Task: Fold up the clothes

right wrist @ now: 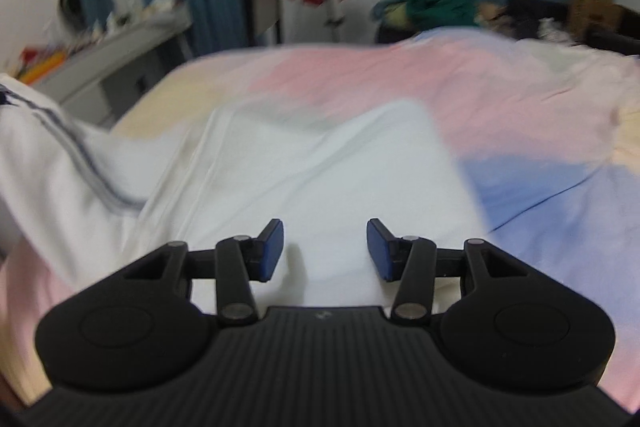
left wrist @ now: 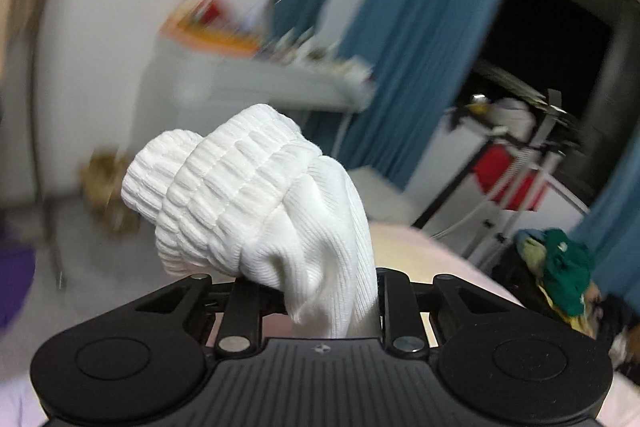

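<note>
Left gripper (left wrist: 316,291): clamped on bunched white ribbed garment (left wrist: 256,195), lifted at 12 o'clock above its jaws. Right gripper (right wrist: 325,251): jaws apart, nothing between them, hovering over white garment (right wrist: 320,167) spread on pastel bed sheet (right wrist: 520,115). Striped white cloth (right wrist: 52,147) at 9 o'clock. No containers discernible.

a big bed (right wrist: 400,83) fills the right wrist view. its sheet has soft patches of pink, yellow and blue. a white garment (right wrist: 320,171) lies spread flat on the near part of the bed. its left side, with dark stripes, is lifted up off the sheet. at the far edge of the bed sits a pile of clothes (right wrist: 436,1), green, dark and brown.
</note>
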Tool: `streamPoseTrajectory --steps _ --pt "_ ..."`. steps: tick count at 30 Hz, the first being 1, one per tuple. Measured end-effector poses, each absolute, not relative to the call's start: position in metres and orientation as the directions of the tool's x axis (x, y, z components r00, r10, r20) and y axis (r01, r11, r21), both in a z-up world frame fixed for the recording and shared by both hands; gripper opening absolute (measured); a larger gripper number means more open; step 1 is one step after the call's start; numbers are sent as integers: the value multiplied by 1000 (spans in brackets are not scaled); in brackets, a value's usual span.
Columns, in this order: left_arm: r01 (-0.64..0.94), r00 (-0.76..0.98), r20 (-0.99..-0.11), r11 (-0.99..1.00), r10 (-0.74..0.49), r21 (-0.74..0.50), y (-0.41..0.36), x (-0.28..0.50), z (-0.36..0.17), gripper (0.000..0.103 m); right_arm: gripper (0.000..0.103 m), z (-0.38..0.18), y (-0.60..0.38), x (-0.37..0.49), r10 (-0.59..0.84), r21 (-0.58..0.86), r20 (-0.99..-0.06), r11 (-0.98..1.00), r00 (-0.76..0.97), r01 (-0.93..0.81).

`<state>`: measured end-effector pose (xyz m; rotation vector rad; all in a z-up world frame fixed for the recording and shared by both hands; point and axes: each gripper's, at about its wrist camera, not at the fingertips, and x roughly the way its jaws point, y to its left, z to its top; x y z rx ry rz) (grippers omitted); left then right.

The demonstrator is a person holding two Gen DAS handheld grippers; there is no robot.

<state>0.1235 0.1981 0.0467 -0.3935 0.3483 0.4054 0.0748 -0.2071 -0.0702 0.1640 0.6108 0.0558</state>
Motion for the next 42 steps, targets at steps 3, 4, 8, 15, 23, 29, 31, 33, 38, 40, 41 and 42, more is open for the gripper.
streamPoseTrajectory --steps 3,4,8,15,23,29,31,33,38,40,41,42 --pt "-370 901 -337 891 275 -263 139 125 66 23 49 -57 -236 71 90 237 -531 970 842 46" --pt "-346 911 -321 905 260 -248 120 127 70 23 49 -54 -247 70 85 262 -521 963 849 64" --pt "-243 950 -236 960 206 -139 23 124 77 23 49 -44 -282 66 23 298 -487 944 873 142" --pt "-89 977 -190 996 93 30 -137 112 33 23 49 -42 -343 61 -69 409 -455 870 888 277" --pt "110 960 -280 946 -21 304 -247 96 -73 23 51 -58 -381 59 -101 533 -462 762 881 367" --pt "219 946 -315 865 -75 451 -274 91 -113 26 51 -67 -386 66 -33 583 -456 744 889 326" --pt "229 943 -322 864 -83 448 -271 91 -116 30 51 -69 -382 67 -1 599 -448 742 894 301" --pt "252 933 -347 860 -95 443 -269 93 -116 37 51 -71 -380 70 38 622 -437 734 898 272" --pt "345 907 -391 806 -155 481 -249 84 -120 76 52 -76 -374 75 147 685 -414 700 898 201" --pt "381 900 -395 774 -185 505 -235 73 -121 75 55 -78 -369 79 193 706 -411 686 891 177" --pt "394 898 -394 757 -197 521 -222 65 -122 74 56 -80 -366 81 217 717 -410 677 886 166" --pt "407 896 -393 739 -208 536 -210 57 -123 74 57 -82 -363 82 240 727 -408 669 881 154"
